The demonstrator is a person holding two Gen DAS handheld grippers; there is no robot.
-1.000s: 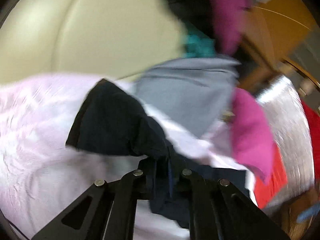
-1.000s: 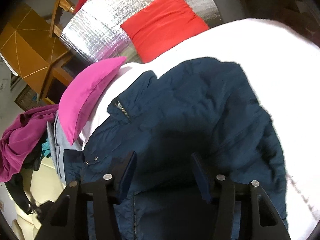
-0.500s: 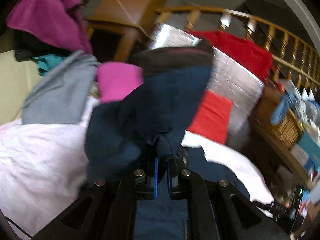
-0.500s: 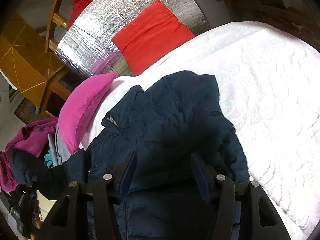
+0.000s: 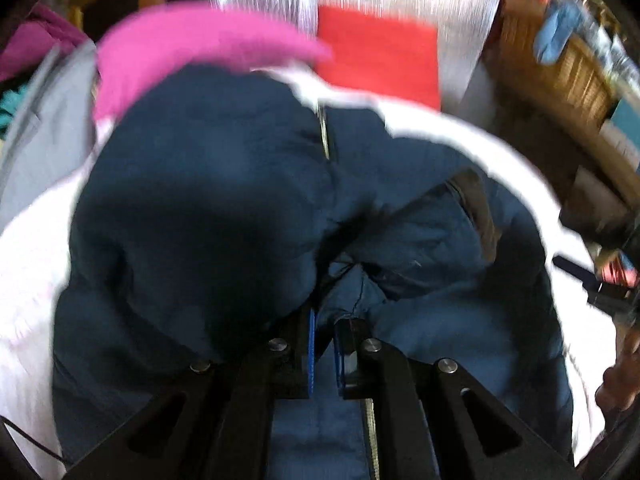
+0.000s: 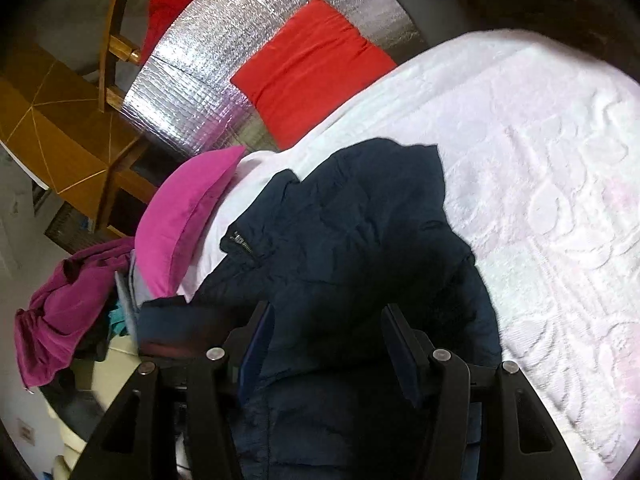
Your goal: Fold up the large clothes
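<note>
A navy padded jacket (image 5: 224, 208) lies on the white bedspread (image 6: 560, 184). It also shows in the right wrist view (image 6: 360, 224), zipper collar at the left. My left gripper (image 5: 325, 332) is shut on a fold of the jacket's sleeve and holds it over the jacket body. The sleeve cuff (image 5: 476, 208) lies across the right side. My right gripper (image 6: 326, 336) is open above the jacket's lower part, its fingers apart and holding nothing.
A pink pillow (image 6: 180, 224) and a red cushion (image 6: 316, 68) lie at the head of the bed against a silver foil panel (image 6: 192, 92). Grey and purple clothes (image 6: 60, 312) are heaped at the left. A wicker basket (image 5: 560, 72) stands at the right.
My left gripper has carried the sleeve from the left of the bed over onto the jacket body. The right gripper has drawn back a little and stays open.
</note>
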